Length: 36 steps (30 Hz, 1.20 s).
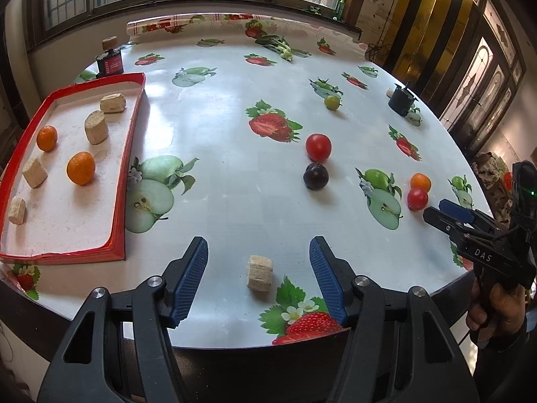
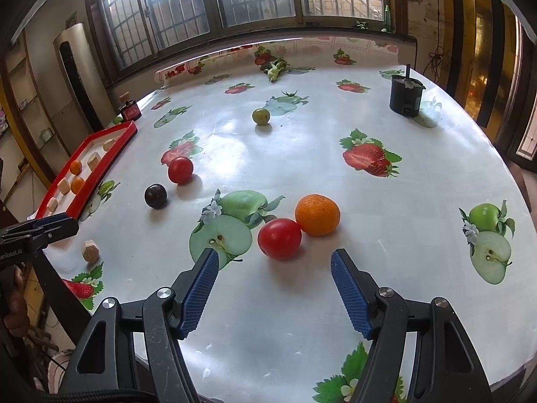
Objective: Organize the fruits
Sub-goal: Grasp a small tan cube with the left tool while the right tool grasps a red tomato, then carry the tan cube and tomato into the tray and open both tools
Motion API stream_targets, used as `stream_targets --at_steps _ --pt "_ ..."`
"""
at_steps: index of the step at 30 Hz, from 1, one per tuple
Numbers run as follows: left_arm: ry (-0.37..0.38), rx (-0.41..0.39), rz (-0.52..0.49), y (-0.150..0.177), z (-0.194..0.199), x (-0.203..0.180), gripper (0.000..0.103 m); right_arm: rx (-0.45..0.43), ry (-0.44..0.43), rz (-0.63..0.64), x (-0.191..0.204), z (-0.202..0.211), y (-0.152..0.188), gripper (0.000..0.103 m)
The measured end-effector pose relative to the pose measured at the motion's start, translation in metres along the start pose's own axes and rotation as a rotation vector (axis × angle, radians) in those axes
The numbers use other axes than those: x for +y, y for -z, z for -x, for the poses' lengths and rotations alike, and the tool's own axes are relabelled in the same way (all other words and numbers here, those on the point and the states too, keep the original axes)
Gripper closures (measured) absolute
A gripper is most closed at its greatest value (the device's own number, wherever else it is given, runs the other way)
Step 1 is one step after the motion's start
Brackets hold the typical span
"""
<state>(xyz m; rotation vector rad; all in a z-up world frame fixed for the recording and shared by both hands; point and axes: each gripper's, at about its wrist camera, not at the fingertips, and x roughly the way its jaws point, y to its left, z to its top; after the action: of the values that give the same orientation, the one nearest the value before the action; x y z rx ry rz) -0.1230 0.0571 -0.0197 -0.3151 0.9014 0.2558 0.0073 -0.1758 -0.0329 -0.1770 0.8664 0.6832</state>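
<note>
From the left wrist camera, the left gripper (image 1: 258,268) has its ribbed blue pads spread wide with nothing between them but a pale, rough-grained block (image 1: 260,273) that stands on the table (image 1: 235,107) untouched, near the front edge. The glossy tablecloth is printed with strawberries and apples, which can be mistaken for real fruit. On the left lies a shallow red-rimmed tray (image 1: 129,154), its long axis running away from the camera; its near left corner is cut off by the picture edge. Inside it sit two oranges (image 1: 80,168) and several more pale blocks (image 1: 96,127). Loose on the cloth are a red tomato (image 1: 318,147) with a dark plum (image 1: 315,176) just in front of it, a small green fruit (image 1: 332,102) further back, and at the right a small orange (image 1: 420,182) touching a second tomato (image 1: 417,198). The right gripper (image 1: 433,213) enters from the right edge; seen side-on, how far its fingers are apart is hard to make out.

From the right wrist camera, the right gripper (image 2: 273,268) is wide open and holds nothing; the smooth, round second tomato (image 2: 279,238) sits just beyond its fingertips, touching the dimpled orange (image 2: 317,215) behind it. A black cylinder (image 2: 406,95) stands far back on the right. The tray (image 2: 100,171) is small and partly hidden behind the left gripper (image 2: 50,223) at the left edge.
</note>
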Motion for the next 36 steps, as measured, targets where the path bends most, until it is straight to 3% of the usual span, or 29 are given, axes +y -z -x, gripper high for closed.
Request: stream_targets --at_steps 6,11,13,14,16,17,19,26,36 --pt "0.019 0.036 -0.031 0.011 -0.010 -0.008 0.041 0.042 -0.006 0.007 0.005 -0.017 -0.005 0.047" --pt "0.005 0.060 -0.043 0.012 -0.024 -0.009 0.043 0.066 -0.004 0.001 0.005 -0.030 -0.010 0.051" --pt "0.005 0.074 -0.042 0.012 -0.031 -0.007 0.065 0.071 0.000 -0.002 0.004 -0.034 -0.011 0.053" --pt "-0.003 0.061 -0.048 0.013 -0.032 -0.007 0.067 0.071 0.002 -0.003 0.003 -0.035 -0.012 0.054" --pt "-0.012 0.057 -0.065 0.013 -0.033 -0.009 0.082 0.067 0.007 -0.005 0.002 -0.036 -0.014 0.060" --pt "-0.014 0.059 -0.071 0.013 -0.034 -0.009 0.085 0.063 0.010 -0.006 0.001 -0.037 -0.014 0.062" --pt "0.001 0.060 -0.067 0.012 -0.033 -0.010 0.086 0.060 0.010 -0.007 0.000 -0.038 -0.015 0.072" --pt "0.020 0.027 -0.064 0.003 -0.023 -0.010 0.086 0.053 -0.032 0.017 0.010 -0.026 -0.009 0.072" --pt "0.060 -0.004 0.017 -0.006 -0.006 0.015 0.086 0.031 -0.133 0.084 0.050 -0.014 -0.014 0.072"
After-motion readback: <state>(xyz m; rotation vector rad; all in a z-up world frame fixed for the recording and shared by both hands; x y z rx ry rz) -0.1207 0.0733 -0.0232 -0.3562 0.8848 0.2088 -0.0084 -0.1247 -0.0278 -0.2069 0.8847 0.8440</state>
